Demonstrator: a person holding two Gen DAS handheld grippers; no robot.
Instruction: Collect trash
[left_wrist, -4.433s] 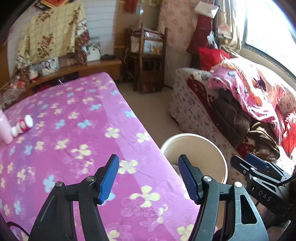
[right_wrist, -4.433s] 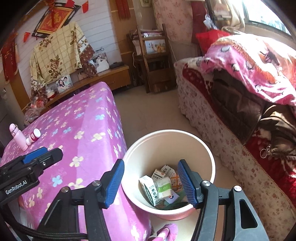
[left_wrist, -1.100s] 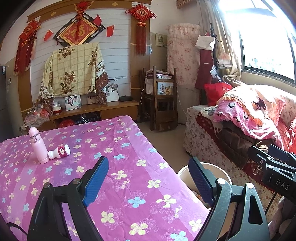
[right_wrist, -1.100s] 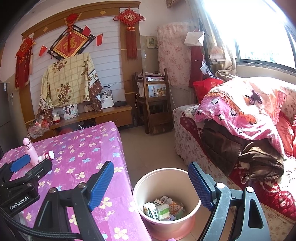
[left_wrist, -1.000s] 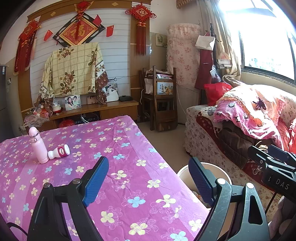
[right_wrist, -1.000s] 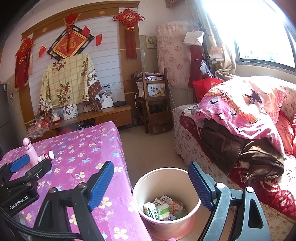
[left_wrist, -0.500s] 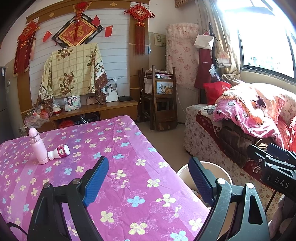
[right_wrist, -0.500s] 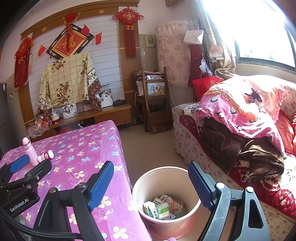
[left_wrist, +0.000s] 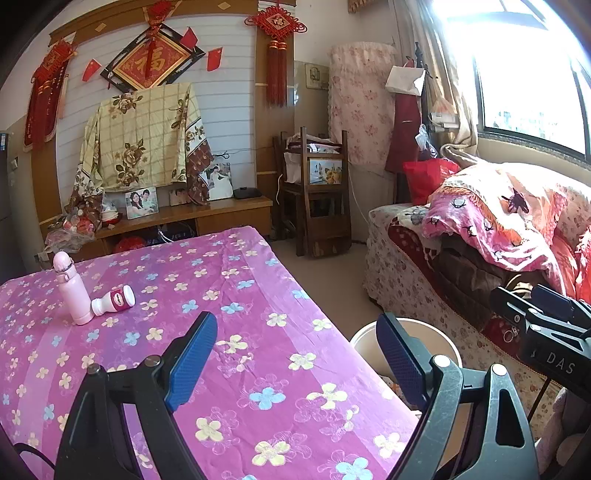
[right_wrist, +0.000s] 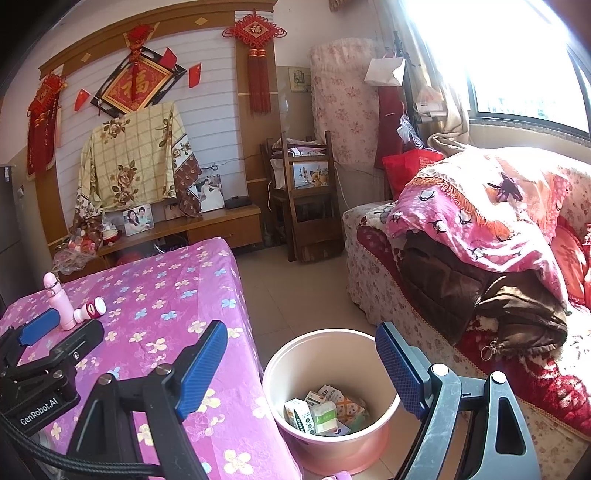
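My left tongs (left_wrist: 295, 354) and right tongs (right_wrist: 301, 363) hang released; I'd approach the small bottle (left_wrist: 114, 300) lengthwise, toward the bin (right_wrist: 328, 402).

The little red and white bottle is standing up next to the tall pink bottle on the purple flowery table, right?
Not quite. The little red and white bottle is lying on its side, not standing up. It does sit next to the tall pink bottle, which is upright, on the purple flowery table. The left wrist view shows this most clearly.

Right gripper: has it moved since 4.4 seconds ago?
Yes. The right gripper has pulled up and back; the bin now looks smaller and lower between its open fingers.
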